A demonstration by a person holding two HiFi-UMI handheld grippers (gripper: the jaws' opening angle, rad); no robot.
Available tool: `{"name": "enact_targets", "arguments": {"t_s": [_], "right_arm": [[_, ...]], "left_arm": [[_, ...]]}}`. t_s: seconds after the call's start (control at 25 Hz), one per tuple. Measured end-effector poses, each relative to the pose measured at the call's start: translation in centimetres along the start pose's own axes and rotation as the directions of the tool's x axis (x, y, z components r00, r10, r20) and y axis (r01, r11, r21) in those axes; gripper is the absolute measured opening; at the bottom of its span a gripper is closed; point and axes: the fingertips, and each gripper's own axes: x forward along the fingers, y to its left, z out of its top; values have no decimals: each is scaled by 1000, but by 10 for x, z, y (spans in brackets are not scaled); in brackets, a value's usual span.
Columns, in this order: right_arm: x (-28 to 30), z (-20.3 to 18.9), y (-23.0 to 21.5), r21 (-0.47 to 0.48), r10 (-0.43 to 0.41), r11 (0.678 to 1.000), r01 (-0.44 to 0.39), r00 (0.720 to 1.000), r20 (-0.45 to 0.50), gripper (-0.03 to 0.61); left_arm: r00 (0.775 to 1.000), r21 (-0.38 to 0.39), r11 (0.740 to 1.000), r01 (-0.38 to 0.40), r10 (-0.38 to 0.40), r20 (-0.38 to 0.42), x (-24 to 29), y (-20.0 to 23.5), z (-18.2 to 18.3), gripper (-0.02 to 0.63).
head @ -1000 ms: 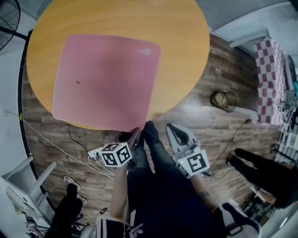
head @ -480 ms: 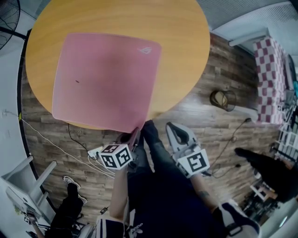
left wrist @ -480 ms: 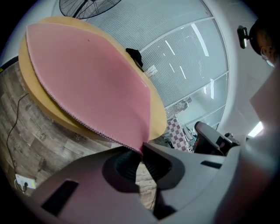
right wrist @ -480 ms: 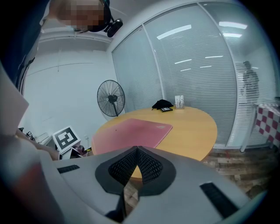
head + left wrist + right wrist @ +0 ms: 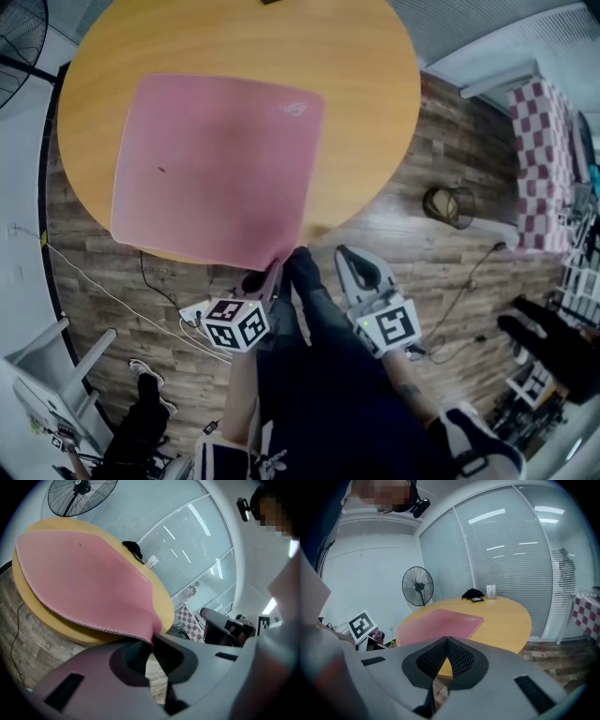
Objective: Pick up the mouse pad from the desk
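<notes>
A large pink mouse pad [image 5: 216, 159] lies on the round wooden table [image 5: 366, 84]. Its near corner hangs past the table's near edge. My left gripper [image 5: 278, 265] is shut on that corner. In the left gripper view the pad [image 5: 84, 583] runs between the jaws of the left gripper [image 5: 151, 641], and its stitched near edge stands lifted off the table [image 5: 164, 606]. My right gripper [image 5: 349, 258] hovers over the floor just off the table's near edge. It is shut with nothing in it [image 5: 446, 639]. From there the pad [image 5: 440, 623] lies ahead to the left.
A standing fan [image 5: 417, 587] is behind the table on the left. A black object [image 5: 473, 594] and a small box sit at the table's far edge. A round bin [image 5: 450, 202], a checkered cloth [image 5: 544, 159] and cables [image 5: 94, 281] are on the wood floor.
My left gripper has risen a little toward the camera, and the pad's near corner has come up with it. The pad has shifted slightly on the table. The right gripper has kept still.
</notes>
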Motion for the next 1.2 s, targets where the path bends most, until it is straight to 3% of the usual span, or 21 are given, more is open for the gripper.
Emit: {"name": "enact_targets", "arguments": {"t_s": [0.52,0.92,1.2], "right_arm": [[6,50,-17,-24,-23,999,25,996,87,2],[13,116,-39,-66,-68,994,81,981,184,2],[20,143,-43,-92,-49,993,71,974,219,2]], "left_arm": [[981,71,997,-39,25,191,-21,-15,87,20],[940,140,983,-121,68,334,-49,-20,191,18],[908,119,981,-153,92,408,-65,-19,225,18]]}}
